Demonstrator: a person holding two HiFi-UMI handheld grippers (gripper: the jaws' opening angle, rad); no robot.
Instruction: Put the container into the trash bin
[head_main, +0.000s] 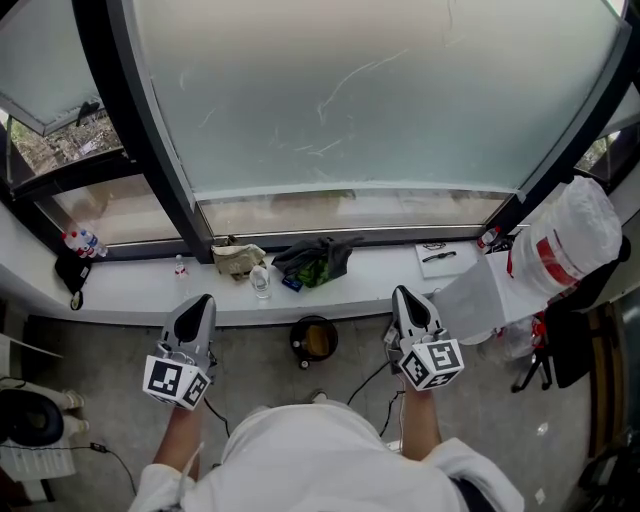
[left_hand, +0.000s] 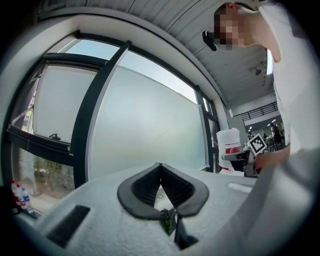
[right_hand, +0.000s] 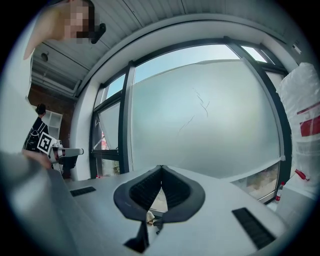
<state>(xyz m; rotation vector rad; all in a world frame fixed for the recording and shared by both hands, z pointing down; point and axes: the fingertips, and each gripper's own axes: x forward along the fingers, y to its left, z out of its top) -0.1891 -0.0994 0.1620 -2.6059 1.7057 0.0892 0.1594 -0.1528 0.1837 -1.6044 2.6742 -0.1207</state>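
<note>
Container (head_main: 260, 282), clear plastic, stands on the windowsill (head_main: 130, 290), at eleven o'clock from the round black bin (head_main: 314, 340) on the floor. Left gripper (head_main: 205, 299) and right gripper (head_main: 401, 293) have their jaws pressed together, empty.

The head view looks steeply down from above onto the long white window ledge (head_main: 130, 290), the left gripper (head_main: 203, 300) and the right gripper (head_main: 400, 293). Each gripper view rides close behind its own jaws, facing level at the large frosted glass pane (left_hand: 145, 130), which all three views share.
</note>
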